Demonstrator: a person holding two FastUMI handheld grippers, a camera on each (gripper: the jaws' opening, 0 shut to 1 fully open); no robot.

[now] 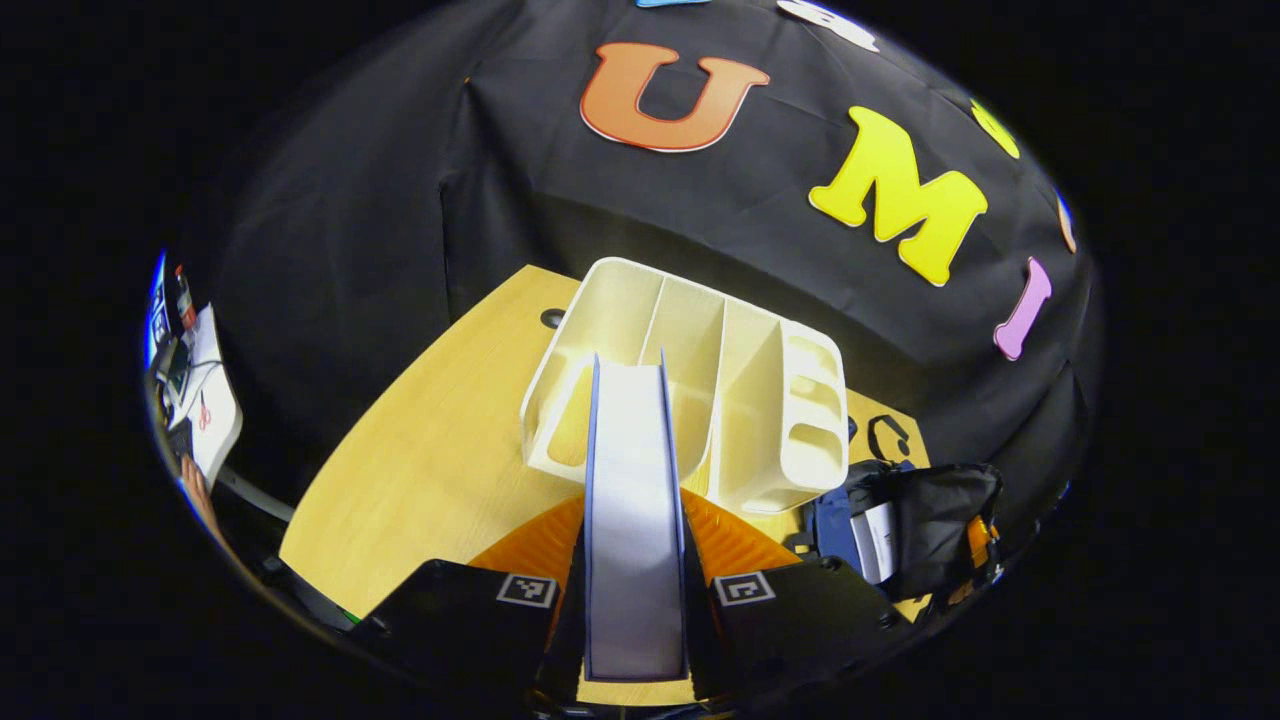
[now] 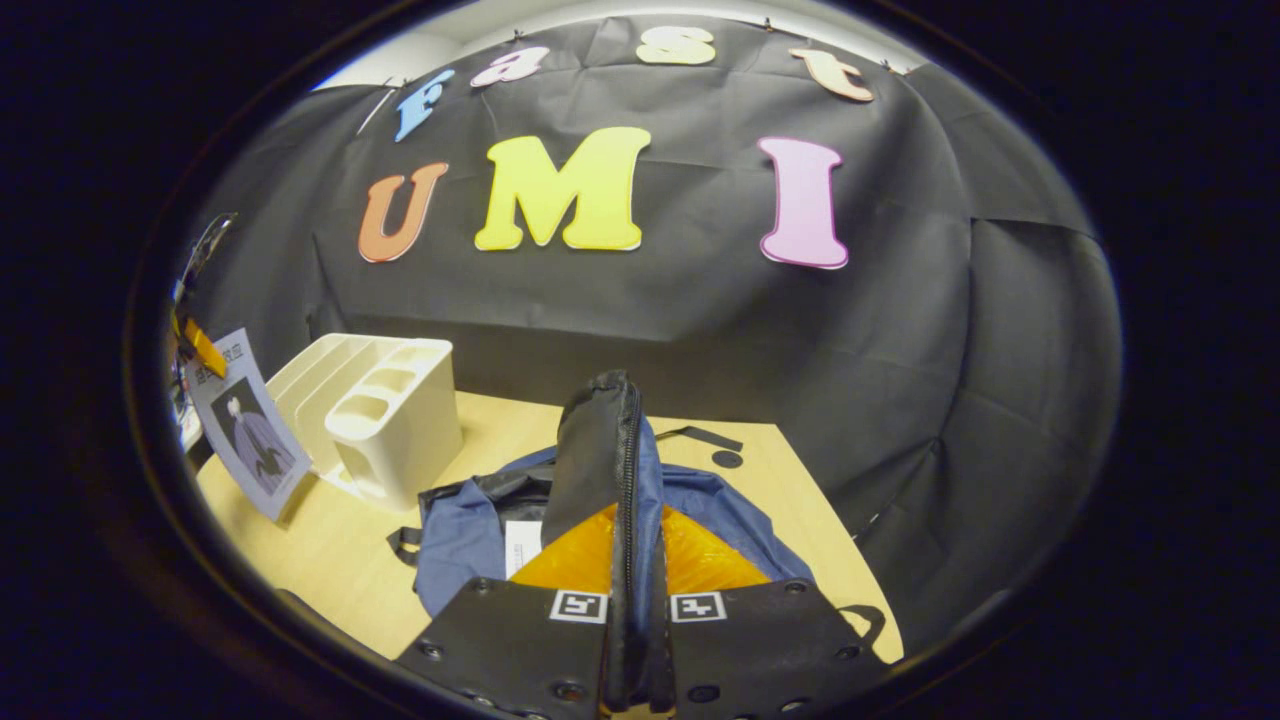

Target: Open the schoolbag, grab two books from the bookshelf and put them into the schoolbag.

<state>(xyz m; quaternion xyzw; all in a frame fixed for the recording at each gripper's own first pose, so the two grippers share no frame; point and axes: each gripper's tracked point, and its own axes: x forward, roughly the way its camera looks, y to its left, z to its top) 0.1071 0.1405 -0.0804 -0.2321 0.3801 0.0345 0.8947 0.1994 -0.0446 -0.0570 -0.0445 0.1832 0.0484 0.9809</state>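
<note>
My left gripper [image 1: 635,600] is shut on a book [image 1: 635,470], which I see edge-on: pale pages between blue covers, lifted just in front of the white bookshelf [image 1: 760,400]. The shelf's slots look bare. In the right gripper view the same book [image 2: 245,435] hangs at the far left beside the bookshelf [image 2: 390,420]. The blue and black schoolbag [image 1: 920,530] lies on the wooden table [image 1: 430,460] to the shelf's right. My right gripper [image 2: 635,570] is shut on the bag's black zipper flap [image 2: 600,440] and holds it up over the blue schoolbag [image 2: 470,530].
A round cable hole [image 2: 727,459] sits in the table behind the bag, and a black strap [image 2: 700,437] trails near it. A cluttered side desk [image 1: 205,400] stands beyond the table's left edge. Bare wood [image 2: 330,560] lies in front of the shelf.
</note>
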